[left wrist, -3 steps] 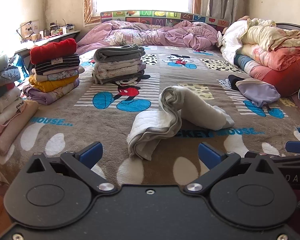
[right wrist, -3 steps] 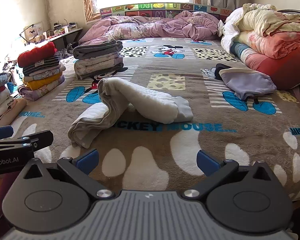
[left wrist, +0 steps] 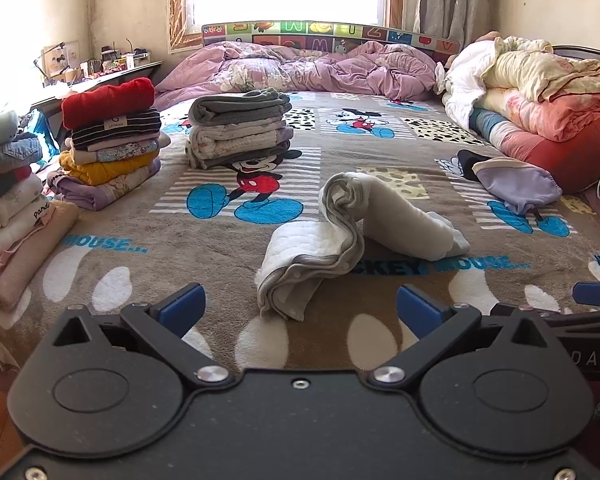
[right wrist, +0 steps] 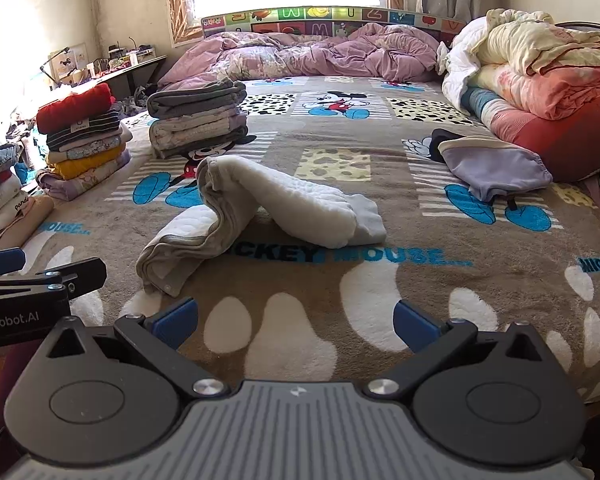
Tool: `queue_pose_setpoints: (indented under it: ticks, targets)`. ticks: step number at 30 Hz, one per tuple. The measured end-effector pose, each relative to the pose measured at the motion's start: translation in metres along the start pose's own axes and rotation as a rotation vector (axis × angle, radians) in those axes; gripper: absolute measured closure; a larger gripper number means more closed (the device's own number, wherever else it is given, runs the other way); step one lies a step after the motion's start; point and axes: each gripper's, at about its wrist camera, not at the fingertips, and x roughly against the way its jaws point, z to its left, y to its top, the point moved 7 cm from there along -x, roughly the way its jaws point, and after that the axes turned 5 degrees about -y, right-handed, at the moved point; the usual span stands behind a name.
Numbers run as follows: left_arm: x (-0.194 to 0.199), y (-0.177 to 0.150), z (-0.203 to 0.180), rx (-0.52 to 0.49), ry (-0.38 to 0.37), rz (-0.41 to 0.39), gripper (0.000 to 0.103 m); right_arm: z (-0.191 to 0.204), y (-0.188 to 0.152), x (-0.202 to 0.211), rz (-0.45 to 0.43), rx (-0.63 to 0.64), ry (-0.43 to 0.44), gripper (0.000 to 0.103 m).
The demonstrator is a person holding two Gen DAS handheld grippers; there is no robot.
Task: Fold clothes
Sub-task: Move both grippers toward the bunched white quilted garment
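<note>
Setting: bedroom, daylight from a window behind the headboard; work surface is a brown cartoon-print blanket [left wrist: 380, 320] spread over the bed.
Finished stock: pile topped by a red garment [left wrist: 108, 102] at the left edge; grey-topped stack [left wrist: 238, 130] further back, near the middle; a third pile [left wrist: 8, 208] at the far left, partly cut off by the frame.
Item in hand: white-grey garment [left wrist: 352, 232], lying on the blanket just ahead of both grippers, well apart from the stacks.
Condition of item: quilted, soft, grey trim along its edges; roughly doubled over and humped in the middle, one end flattened toward the camera with small snap fasteners showing, the other end trailing right. Not a tidy fold.
Waiting item: lilac garment [left wrist: 516, 186] to the right, loose, beside the rolled bedding [left wrist: 540, 112].
Left gripper [left wrist: 300, 308]: fingers spread wide, nothing between them, short of the garment's near end.
Right gripper [right wrist: 296, 320]: fingers likewise spread wide and empty, above bare blanket, the garment ahead and to its left.
Step, as judged: between grasps; the garment appears half folded and set down, awaiting a further fold or squaring-up.
Next move calls for: reaching forward to the two ends, taking the layers together at the edge so they do not slip apart, then flattening the hump.
</note>
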Motion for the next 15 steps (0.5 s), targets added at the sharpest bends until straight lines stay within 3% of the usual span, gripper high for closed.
queue_pose_setpoints:
  ticks: [15]
  targets:
    - [0.0022,-0.0003,0.0029,0.013,-0.003,0.010,0.000,0.0025,0.0004,0.0079,-0.002,0.006,0.003,0.000]
